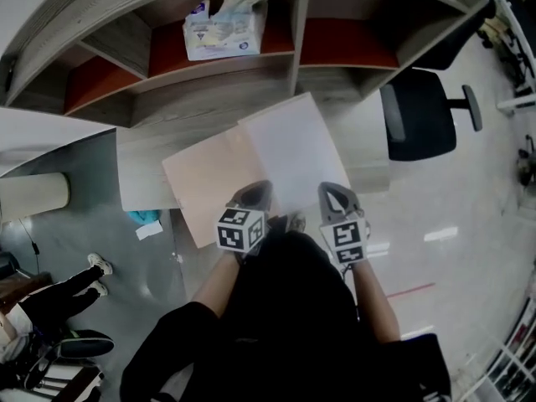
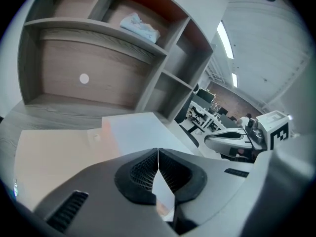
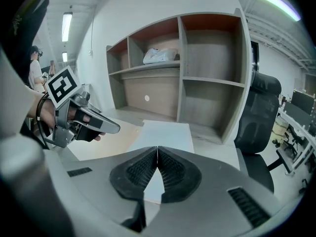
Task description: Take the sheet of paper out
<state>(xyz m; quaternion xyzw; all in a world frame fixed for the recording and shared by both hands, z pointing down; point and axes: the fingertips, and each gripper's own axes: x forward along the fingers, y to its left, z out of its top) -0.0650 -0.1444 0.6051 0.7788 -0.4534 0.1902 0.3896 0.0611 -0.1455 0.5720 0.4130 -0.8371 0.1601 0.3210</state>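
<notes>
Left gripper point(image 1: 258, 188): jaws pressed together on the near edge of the sheet of paper point(image 1: 289, 145), toward the sheet's left corner; its own view shows the pads point(image 2: 148, 168) meeting at the tips with white paper between them.
Right gripper point(image 1: 332, 189): jaws likewise closed, pinching the same near edge toward the right corner; the two grippers sit side by side, a little apart.
Marker cubes: one on each gripper, left point(image 1: 241, 229) and right point(image 1: 346, 238), at the near end by the person's hands.
Sheet of paper: white, stretching far from the jaws and lying over the right part of the beige folder point(image 1: 209, 182).
Beige folder: flat on the desk point(image 1: 364, 141), left of and under the sheet, its left part uncovered.
Shelf unit point(image 1: 297, 53): stands at the far side of the desk, open compartments with reddish back panels.
Soft white packet point(image 1: 224, 23): in an upper compartment, left of the centre divider.
Office chair point(image 1: 419, 111): black, right of the desk.
</notes>
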